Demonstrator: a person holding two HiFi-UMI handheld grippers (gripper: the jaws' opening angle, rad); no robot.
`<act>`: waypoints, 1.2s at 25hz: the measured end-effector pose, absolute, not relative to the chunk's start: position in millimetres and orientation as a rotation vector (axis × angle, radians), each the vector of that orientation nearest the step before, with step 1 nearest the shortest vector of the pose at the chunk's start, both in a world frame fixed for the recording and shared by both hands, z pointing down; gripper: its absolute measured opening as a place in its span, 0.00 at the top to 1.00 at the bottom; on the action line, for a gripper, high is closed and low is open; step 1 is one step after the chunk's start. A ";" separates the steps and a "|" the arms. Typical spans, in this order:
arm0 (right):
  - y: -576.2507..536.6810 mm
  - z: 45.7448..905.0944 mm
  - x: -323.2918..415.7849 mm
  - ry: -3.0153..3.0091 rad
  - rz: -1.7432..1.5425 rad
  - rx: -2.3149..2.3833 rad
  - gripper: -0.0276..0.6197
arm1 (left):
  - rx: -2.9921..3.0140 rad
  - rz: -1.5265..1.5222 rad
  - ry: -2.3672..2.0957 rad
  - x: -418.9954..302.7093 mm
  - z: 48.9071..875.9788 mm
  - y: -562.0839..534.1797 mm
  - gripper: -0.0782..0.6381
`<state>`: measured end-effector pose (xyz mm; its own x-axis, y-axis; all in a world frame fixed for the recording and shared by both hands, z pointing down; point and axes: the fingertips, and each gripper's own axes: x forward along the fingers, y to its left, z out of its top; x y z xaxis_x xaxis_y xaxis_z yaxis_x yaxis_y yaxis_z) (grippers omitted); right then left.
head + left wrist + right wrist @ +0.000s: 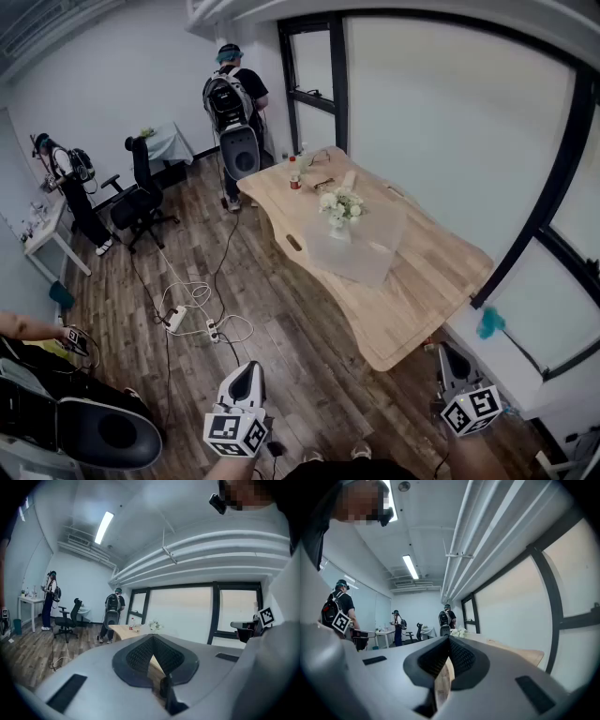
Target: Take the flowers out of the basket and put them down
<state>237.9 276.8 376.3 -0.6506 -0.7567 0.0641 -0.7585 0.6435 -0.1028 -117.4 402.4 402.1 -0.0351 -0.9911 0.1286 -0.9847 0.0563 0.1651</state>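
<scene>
A bunch of white flowers (339,206) stands in a small container on a pale sheet in the middle of the wooden table (422,291), far ahead of both grippers. The container is too small to make out. The left gripper (247,371) is low at the bottom centre, over the wood floor, shut and holding nothing. Down at the bottom right, off the table's near corner, the right gripper (449,354) is also shut and empty. The flowers (153,626) appear tiny and distant in the left gripper view, and the flowers (458,632) look just as small in the right gripper view.
A person with a backpack (232,103) stands at the table's far end, another person (70,183) at the left by a white desk. An office chair (141,197) and a power strip with cables (192,319) are on the floor. A red-capped bottle (294,174) stands on the table.
</scene>
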 end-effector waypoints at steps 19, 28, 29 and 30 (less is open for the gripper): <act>311.9 381.7 194.4 -2.795 0.221 1.353 0.92 | 2.145 0.009 -2.059 -142.4 414.8 421.0 0.88; 273.0 388.2 158.0 -2.791 0.244 1.320 0.92 | 2.091 -0.048 -2.117 -177.4 409.7 401.3 0.88; 265.1 388.4 151.4 -2.798 0.237 1.311 0.92 | 2.087 -0.047 -2.126 -181.4 408.3 395.9 0.88; 256.8 388.6 146.3 -2.805 0.234 1.306 0.92 | 2.084 -0.042 -2.131 -184.4 407.7 389.9 0.88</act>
